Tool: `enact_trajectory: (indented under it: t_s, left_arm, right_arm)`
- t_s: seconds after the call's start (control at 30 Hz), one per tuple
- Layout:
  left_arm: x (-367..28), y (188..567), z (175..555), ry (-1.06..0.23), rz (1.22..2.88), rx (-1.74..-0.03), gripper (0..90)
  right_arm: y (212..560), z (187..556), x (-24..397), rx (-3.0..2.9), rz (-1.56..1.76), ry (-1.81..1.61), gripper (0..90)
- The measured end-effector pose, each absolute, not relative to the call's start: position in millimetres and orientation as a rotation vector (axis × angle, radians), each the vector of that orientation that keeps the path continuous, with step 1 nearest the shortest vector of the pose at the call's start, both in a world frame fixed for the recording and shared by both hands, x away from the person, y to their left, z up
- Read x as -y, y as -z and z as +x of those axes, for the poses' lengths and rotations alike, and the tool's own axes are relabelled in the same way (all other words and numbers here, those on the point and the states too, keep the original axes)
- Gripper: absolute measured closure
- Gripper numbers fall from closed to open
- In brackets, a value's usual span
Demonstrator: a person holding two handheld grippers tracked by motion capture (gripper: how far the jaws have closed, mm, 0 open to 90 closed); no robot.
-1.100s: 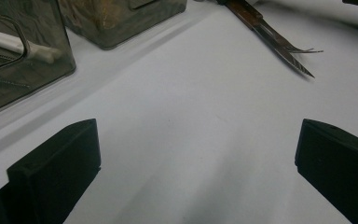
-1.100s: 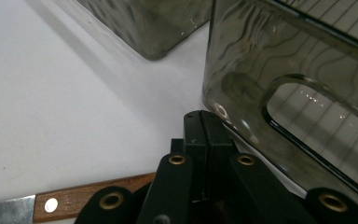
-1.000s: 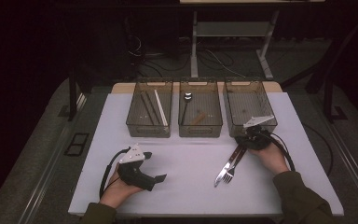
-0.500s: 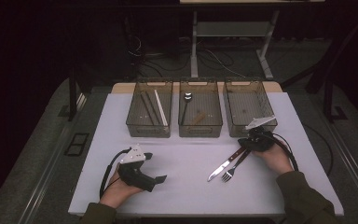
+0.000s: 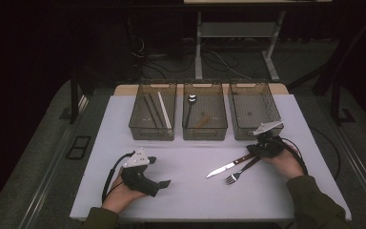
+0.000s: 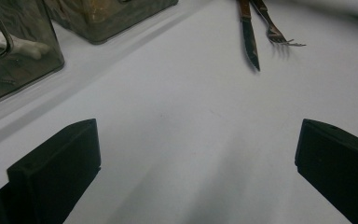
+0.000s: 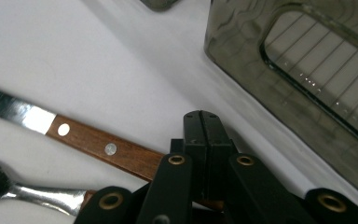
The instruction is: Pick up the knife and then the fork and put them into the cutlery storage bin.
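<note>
Person with two hand-held grippers, dark olive sleeves.
Left gripper (image 5: 164, 183): black body, grey three-cornered plate, black cable. Right gripper (image 7: 201, 116): black jaws, brass-coloured rivets, grey plate, looping black cable.

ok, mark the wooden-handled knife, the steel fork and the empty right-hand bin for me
Wooden-handled knife (image 5: 225, 167), high view, on the steel blade.
Steel fork (image 5: 232, 178), high view, on the tines end.
Empty smoky plastic bin on the right (image 5: 256, 135), high view, on its near wall.
</note>
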State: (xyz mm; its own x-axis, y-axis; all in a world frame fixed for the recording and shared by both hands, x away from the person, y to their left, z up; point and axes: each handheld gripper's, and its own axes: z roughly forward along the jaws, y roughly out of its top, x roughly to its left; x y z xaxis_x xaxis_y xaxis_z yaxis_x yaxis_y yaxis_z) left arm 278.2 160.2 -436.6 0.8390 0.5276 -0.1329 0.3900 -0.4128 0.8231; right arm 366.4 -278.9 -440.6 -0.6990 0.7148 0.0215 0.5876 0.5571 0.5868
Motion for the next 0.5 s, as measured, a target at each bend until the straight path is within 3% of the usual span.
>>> enact_trajectory:
  t_s: [0.5]
  left_arm:
    - [-159.5,436.2,277.7,-0.174,2.051,-0.670,0.0]
  right_arm:
    - [438.2,351.1,288.1,-2.617,1.076,-0.813,89.9]
